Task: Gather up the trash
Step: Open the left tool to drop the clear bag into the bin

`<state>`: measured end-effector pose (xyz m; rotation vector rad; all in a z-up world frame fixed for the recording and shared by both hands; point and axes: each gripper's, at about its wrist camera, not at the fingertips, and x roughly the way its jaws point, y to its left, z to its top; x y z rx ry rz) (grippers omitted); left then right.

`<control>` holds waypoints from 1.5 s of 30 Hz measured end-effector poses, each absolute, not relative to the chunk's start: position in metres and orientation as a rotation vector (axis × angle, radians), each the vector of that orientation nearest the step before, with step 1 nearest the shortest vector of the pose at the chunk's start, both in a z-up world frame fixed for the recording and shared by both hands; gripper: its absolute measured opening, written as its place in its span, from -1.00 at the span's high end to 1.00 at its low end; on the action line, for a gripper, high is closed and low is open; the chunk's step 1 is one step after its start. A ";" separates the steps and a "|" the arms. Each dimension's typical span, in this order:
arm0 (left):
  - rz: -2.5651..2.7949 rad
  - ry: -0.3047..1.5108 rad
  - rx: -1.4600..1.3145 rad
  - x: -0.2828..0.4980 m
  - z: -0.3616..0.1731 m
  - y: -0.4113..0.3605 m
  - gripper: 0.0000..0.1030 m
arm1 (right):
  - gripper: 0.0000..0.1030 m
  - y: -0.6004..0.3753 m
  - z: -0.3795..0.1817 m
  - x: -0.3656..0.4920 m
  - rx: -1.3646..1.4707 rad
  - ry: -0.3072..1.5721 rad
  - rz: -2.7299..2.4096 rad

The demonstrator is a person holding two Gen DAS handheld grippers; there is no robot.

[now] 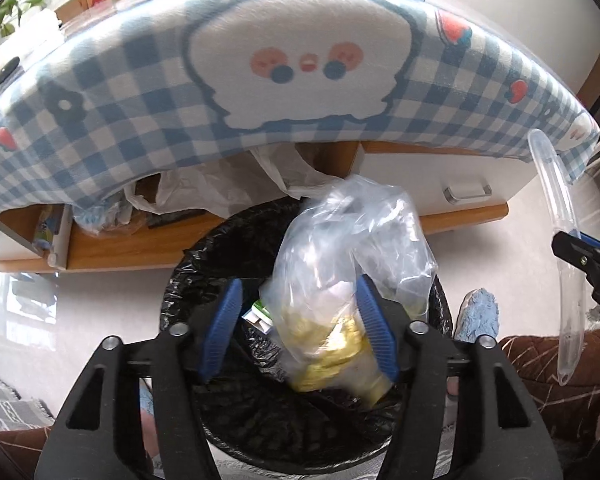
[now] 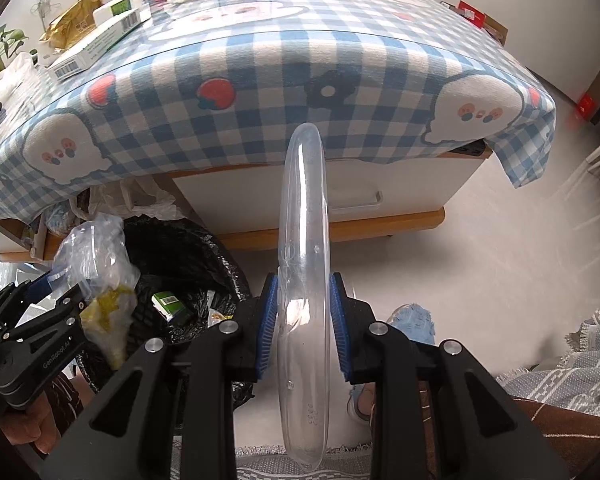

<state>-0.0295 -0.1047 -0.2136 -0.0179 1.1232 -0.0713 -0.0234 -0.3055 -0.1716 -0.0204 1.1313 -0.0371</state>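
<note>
Trash bag released above the bin.
The left gripper (image 1: 298, 326) was spread around the clear bag (image 1: 352, 256); the right gripper (image 2: 305, 328) was clamped on a clear lid (image 2: 303, 264).

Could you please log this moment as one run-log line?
left hand-held gripper: open, clear bag over bin | right hand-held gripper: shut on clear lid | bag not yet dropped

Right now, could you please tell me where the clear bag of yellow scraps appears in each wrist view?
Left wrist view: clear bag at centre, between the open left tool's blue pads, over the black-lined bin.
Right wrist view: same bag at lower left, over the bin.
Shared landmark: the checked tablecloth.
</note>
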 end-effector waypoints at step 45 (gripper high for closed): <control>-0.071 1.157 -0.054 -0.038 -0.210 -0.086 0.10 | 0.52 -0.263 -0.174 -0.029 -0.030 1.144 0.030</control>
